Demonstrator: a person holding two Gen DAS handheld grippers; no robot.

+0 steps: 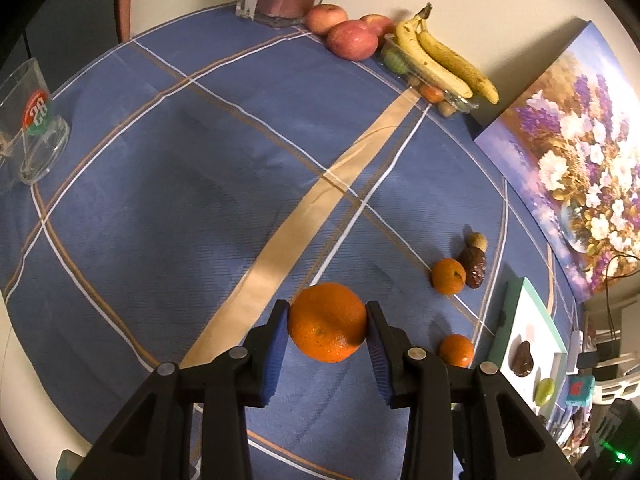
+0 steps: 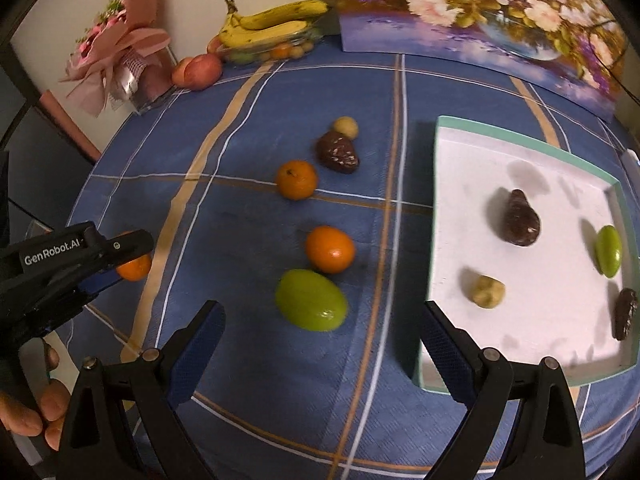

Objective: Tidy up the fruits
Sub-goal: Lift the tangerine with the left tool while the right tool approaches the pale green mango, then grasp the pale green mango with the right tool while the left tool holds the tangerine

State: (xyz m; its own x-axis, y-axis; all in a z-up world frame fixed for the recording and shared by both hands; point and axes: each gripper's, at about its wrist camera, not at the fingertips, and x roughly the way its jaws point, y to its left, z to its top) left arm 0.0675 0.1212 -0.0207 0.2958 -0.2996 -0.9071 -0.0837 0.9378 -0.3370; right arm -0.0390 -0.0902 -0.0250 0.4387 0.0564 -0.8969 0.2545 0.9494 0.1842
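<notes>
The counter (image 2: 248, 352) under its blue plaid cloth carries a shallow white tray with a teal rim (image 2: 516, 128) on the right. The right tool (image 2: 322, 330) gapes wide around nothing; an oval green fruit (image 2: 310, 300) lies just ahead, long axis crosswise (probably next). The left tool (image 1: 327, 330) pinches a round orange mandarin (image 1: 327, 322), tray to its right.

Black plastic left gripper (image 1: 327, 330) with blue ribbed pads, silver pivot screws, white "GenRobot.AI" lettering
</notes>
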